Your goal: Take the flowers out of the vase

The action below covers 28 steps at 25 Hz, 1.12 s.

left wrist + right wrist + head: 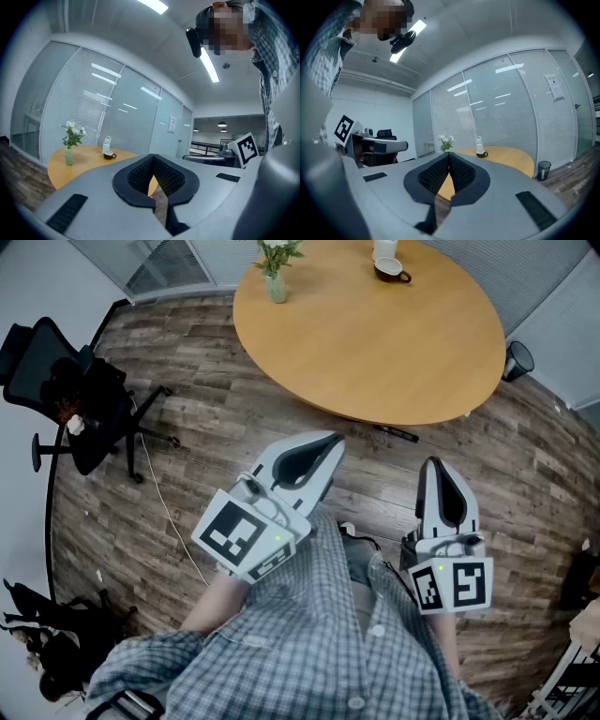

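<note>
Nothing is legible: the paper notice (553, 87) on the glass wall (501, 117) is too small to read.

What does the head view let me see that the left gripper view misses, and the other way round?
Only the head view shows the black office chair, the dark bin beside the table and the pen lying on the floor.

Only the left gripper view shows the ceiling lights and the paper notice on the glass wall.

Both show the round wooden table, with the flowers standing in the vase and the dark cup.
</note>
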Tool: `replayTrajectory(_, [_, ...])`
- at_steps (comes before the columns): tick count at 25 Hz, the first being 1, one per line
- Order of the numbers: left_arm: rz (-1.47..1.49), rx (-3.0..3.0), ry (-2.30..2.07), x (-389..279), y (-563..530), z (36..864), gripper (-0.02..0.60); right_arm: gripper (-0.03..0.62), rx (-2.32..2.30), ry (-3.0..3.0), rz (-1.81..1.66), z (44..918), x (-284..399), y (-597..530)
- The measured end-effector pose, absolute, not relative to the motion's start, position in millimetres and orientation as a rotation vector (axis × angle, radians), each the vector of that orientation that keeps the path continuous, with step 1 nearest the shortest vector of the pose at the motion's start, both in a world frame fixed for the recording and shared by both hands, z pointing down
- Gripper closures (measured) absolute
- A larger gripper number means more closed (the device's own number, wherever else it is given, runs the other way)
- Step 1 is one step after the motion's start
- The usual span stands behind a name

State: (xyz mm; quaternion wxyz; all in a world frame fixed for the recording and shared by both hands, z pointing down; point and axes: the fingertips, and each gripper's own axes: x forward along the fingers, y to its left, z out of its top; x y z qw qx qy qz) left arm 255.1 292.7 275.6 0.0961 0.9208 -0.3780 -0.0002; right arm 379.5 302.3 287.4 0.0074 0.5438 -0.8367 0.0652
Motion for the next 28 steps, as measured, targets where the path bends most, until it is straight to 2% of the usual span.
replayTrajectory(19, [-0.029,2.633,-1.280,255,295,278,0.575,0.583,1.619,-2.678,0.258,296,394,295])
replayTrajectory(28, [-0.067,2.532,-1.438,249,306,279,0.575,0.583,1.476,-2.678,0.125,310,397,301])
